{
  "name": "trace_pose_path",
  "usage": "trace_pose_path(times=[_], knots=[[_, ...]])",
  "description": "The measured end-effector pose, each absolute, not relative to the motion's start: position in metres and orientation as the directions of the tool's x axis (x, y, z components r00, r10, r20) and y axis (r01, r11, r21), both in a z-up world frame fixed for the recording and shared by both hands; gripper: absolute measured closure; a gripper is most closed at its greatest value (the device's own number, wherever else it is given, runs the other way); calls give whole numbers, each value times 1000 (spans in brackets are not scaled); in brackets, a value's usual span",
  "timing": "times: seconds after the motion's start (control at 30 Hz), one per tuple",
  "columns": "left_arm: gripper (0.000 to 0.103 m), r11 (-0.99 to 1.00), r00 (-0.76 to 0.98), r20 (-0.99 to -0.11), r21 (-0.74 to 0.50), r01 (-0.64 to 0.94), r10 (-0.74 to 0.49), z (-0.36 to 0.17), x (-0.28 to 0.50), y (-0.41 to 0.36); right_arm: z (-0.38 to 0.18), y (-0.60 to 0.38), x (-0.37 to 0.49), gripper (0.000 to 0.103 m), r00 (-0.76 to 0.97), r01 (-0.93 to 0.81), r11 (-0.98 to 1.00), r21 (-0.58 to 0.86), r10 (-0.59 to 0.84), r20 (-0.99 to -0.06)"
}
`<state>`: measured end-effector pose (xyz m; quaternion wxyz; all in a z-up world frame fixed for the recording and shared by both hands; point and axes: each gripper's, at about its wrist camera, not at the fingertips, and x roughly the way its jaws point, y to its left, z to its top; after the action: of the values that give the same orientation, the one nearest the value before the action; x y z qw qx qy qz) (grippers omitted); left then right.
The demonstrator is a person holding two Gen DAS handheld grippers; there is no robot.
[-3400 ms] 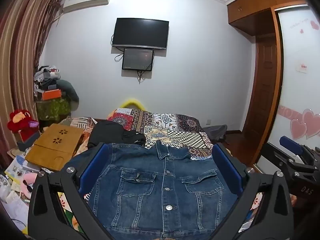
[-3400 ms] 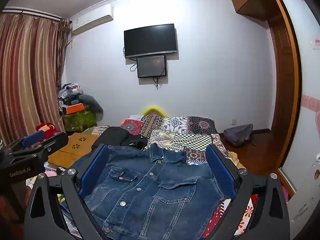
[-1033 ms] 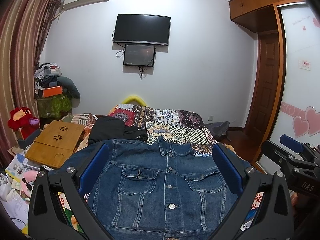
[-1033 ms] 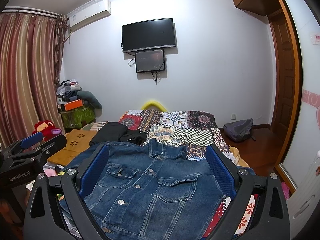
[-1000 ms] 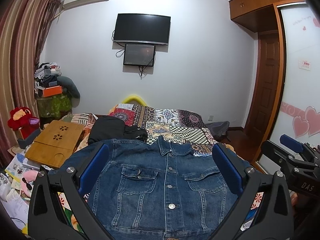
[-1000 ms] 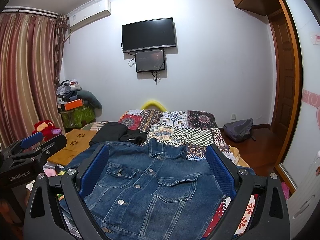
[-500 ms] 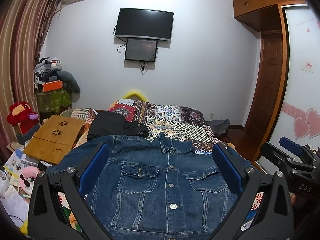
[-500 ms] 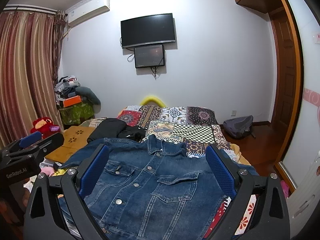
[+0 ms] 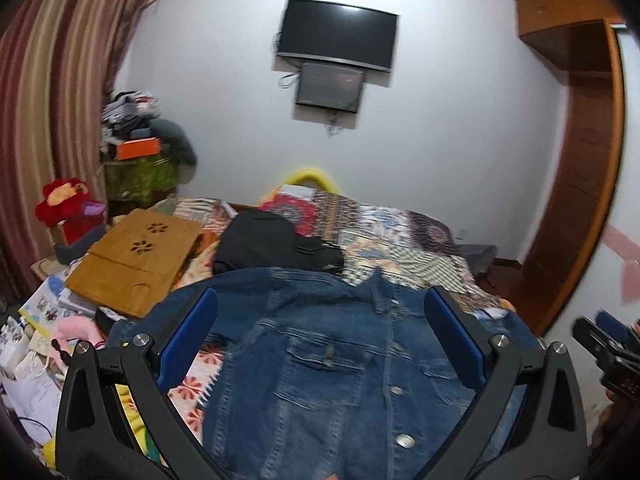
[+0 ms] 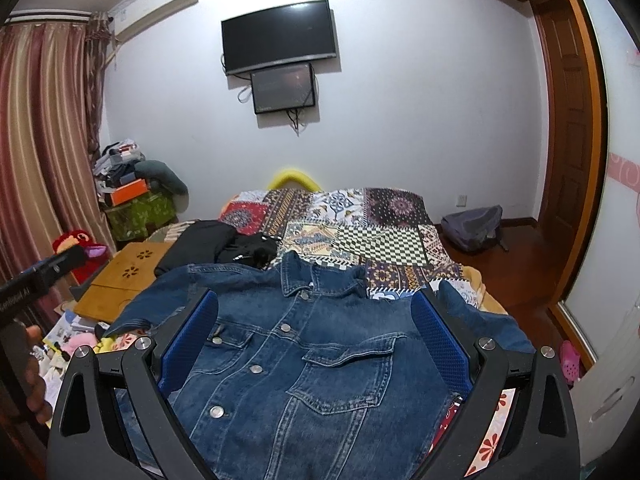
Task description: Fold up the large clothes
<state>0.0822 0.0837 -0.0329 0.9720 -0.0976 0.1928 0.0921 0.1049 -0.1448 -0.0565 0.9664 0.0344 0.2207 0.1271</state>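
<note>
A blue denim jacket lies spread face up and buttoned on the bed, collar toward the far wall; it also shows in the right wrist view. My left gripper is open and empty, held above the jacket's chest and left shoulder. My right gripper is open and empty above the jacket's front. The left gripper's body shows at the left edge of the right wrist view. The right gripper's body shows at the right edge of the left wrist view.
A patchwork quilt covers the bed. Black clothes lie beyond the jacket's left shoulder. A wooden lap tray, papers and a red plush toy lie left of the bed. A grey backpack sits on the floor.
My left gripper has swung left and tilted down, so the jacket sits further right in its view. My right gripper has dipped slightly toward the jacket. Both stay open.
</note>
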Motion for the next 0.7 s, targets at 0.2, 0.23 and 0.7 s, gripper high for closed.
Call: trace_pose_path(times=[0.2,0.23,0.7], knots=[[0,926,867,-408,-112,-360,288,-43,112,136,-65,-146,133,7,851,-204,969,142,247,-463],[0,921,856,-422,-108,-373,298,-47,118,146,-66,-146,139,7,848,-199,969,143,244,-470],[0,828,727,-650,-269,-493,221,-143,164,276,-88,-133,186,7,799,-165,979,116,202,-566]])
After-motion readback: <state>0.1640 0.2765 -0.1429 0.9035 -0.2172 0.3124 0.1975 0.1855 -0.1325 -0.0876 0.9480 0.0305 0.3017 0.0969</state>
